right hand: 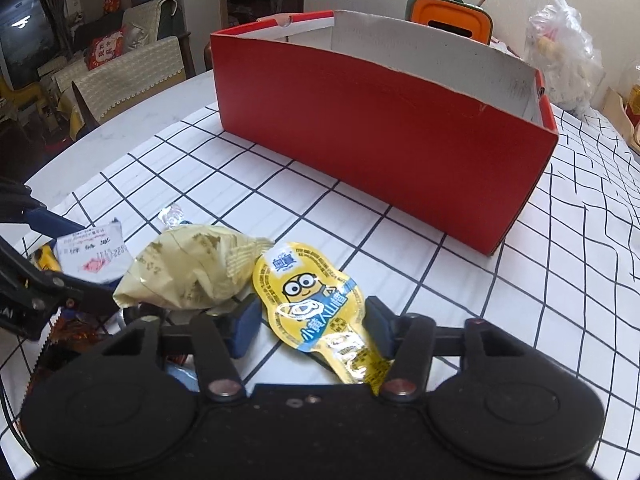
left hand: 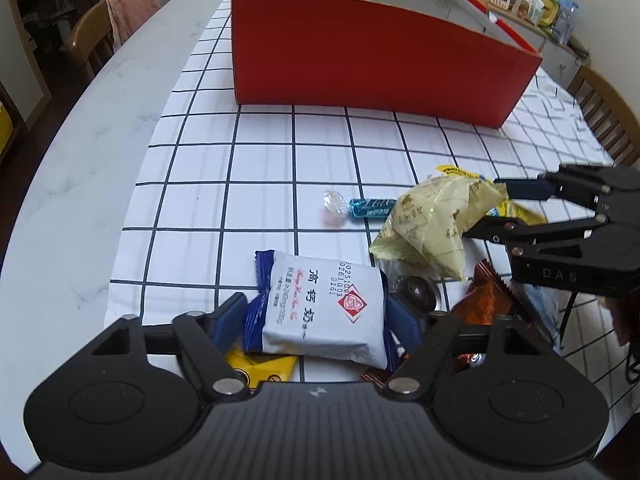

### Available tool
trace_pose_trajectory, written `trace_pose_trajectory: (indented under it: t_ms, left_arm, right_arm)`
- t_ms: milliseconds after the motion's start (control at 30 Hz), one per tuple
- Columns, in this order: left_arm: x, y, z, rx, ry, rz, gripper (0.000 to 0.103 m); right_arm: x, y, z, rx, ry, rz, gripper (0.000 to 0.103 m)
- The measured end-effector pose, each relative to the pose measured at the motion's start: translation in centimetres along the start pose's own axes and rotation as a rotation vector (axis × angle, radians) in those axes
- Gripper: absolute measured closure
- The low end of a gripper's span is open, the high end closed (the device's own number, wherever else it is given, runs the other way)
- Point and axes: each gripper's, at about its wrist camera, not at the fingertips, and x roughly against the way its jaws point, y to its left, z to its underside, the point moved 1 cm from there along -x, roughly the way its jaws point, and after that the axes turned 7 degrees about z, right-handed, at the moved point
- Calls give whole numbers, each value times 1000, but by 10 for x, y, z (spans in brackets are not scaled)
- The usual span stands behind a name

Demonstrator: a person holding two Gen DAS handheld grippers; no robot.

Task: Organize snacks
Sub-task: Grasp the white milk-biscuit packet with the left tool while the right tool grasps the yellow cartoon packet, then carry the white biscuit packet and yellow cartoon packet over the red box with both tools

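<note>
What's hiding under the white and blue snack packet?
A yellow packet pokes out from under the white and blue snack packet at its near edge. Most of it is covered, so what it is cannot be told. The checked cloth lies beneath.

Left black two-finger gripper (left hand: 316, 316): pitched steeply down, jaws level and part-way in. Blue pads (left hand: 232, 318) sit against both side edges of the white-and-blue foil snack packet (left hand: 324, 300).

Right black two-finger gripper (right hand: 312, 324): angled down, reaching in from the right in the left wrist view. Jaws are narrowed around the yellow cartoon-print pouch (right hand: 308, 300), with cloth showing between the pouch and the left pad (right hand: 244, 328); not clamped.
</note>
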Motion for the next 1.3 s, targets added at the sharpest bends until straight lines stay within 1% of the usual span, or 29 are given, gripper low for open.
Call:
trace_pose_trajectory:
  t_ms: [67,200,400,733,933,1033,1300]
  left_arm:
    - [1,4,0,11,-11,7,36]
    - [3,6,1,22,-26,18,38]
    - [6,14,1,67,-36,50,39]
    - [22,19,-1,98,-79,68,39]
    - [44,14,-5,81,-134,68,39]
    - [56,9,-11,57,-165,56,39]
    - [88,-8,-38,6,-261,48,39]
  right_arm:
    - [1,-1,1,-3,-8,1,52]
    - [3,-2,3,-24,-10,14,52]
    - [9,-10,5,-71,-21,30,52]
    - [40,-24,6,-122,-83,39,52]
    - [61,-28,5,-152,-130,37,52]
    - [73,-31,3,-162,-160,41,52]
    - [105,-38,-10,-194,-255,52,52]
